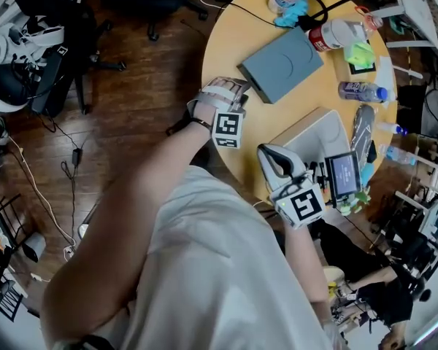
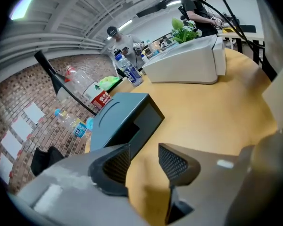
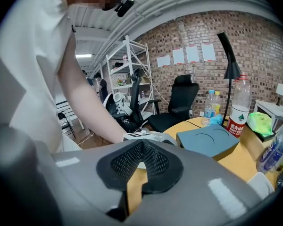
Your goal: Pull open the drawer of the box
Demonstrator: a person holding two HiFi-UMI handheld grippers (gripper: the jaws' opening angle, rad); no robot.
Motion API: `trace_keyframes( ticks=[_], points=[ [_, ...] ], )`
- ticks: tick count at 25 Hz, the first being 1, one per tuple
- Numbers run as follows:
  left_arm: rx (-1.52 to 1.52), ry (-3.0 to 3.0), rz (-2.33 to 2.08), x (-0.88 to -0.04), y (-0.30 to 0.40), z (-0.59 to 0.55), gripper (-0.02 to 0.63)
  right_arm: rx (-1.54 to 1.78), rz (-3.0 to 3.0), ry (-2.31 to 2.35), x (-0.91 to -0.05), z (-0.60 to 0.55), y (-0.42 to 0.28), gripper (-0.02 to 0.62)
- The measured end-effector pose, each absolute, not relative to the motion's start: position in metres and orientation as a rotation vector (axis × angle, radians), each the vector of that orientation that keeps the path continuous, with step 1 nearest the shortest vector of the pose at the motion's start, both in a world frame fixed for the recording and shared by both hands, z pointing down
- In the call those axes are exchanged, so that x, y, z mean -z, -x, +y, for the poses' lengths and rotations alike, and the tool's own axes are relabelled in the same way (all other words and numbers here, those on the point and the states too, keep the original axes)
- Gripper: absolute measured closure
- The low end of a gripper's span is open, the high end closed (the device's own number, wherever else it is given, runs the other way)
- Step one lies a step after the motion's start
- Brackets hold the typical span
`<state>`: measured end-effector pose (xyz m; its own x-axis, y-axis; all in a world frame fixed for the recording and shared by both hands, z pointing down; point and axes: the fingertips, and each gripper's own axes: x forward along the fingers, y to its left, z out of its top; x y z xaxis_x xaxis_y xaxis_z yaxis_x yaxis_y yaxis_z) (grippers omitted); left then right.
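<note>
the grey-blue flat plastic box (image 2: 114, 114) looks light and slide-prone; pinch its near drawer notch (image 2: 133, 127) with the spread, empty left gripper (image 2: 144, 160), right gripper (image 3: 140, 163) closed on nothing.

Head view overhead, looking down; box (image 1: 281, 64) shared

The left hand-held gripper (image 2: 144, 161), at the end of an outstretched arm (image 1: 153, 188), tilted downward with jaws apart and empty, while the right hand-held gripper (image 3: 139, 161) had its jaws pressed together on nothing.
</note>
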<state>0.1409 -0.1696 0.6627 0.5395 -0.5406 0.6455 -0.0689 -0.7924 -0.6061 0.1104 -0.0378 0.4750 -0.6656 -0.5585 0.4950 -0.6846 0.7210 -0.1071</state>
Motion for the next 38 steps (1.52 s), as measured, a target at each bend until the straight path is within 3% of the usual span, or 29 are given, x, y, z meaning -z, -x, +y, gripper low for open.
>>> trace_keyframes(
  ticks=[5, 12, 19, 20, 22, 25, 38],
  points=[
    [1.207, 2.273, 0.514, -0.663, -0.148, -0.176, 0.402, -0.405, -2.508, -0.976, -0.472, -0.037, -0.115, 0.589],
    [1.228, 2.243, 0.499, -0.664, -0.151, -0.178, 0.414, -0.460, -2.492, -1.002, -0.475, -0.034, -0.122, 0.589],
    [1.376, 2.098, 0.312, -0.668, -0.149, -0.177, 0.438, -0.469, -2.506, -1.013, -0.474, -0.040, -0.124, 0.589],
    [1.377, 2.075, 0.278, -0.670, -0.148, -0.174, 0.483, -0.469, -2.507, -1.015, -0.473, -0.040, -0.124, 0.589],
    [1.339, 2.049, 0.251, -0.667, -0.147, -0.168, 0.459, -0.468, -2.508, -1.019, -0.472, -0.040, -0.124, 0.589],
    [1.263, 2.024, 0.256, -0.657, -0.151, -0.164, 0.352, -0.470, -2.506, -1.021, -0.473, -0.039, -0.125, 0.589],
    [1.291, 1.911, 0.192, -0.666, -0.152, -0.174, 0.413, -0.504, -2.524, -1.068, -0.469, -0.034, -0.131, 0.589]
  ],
)
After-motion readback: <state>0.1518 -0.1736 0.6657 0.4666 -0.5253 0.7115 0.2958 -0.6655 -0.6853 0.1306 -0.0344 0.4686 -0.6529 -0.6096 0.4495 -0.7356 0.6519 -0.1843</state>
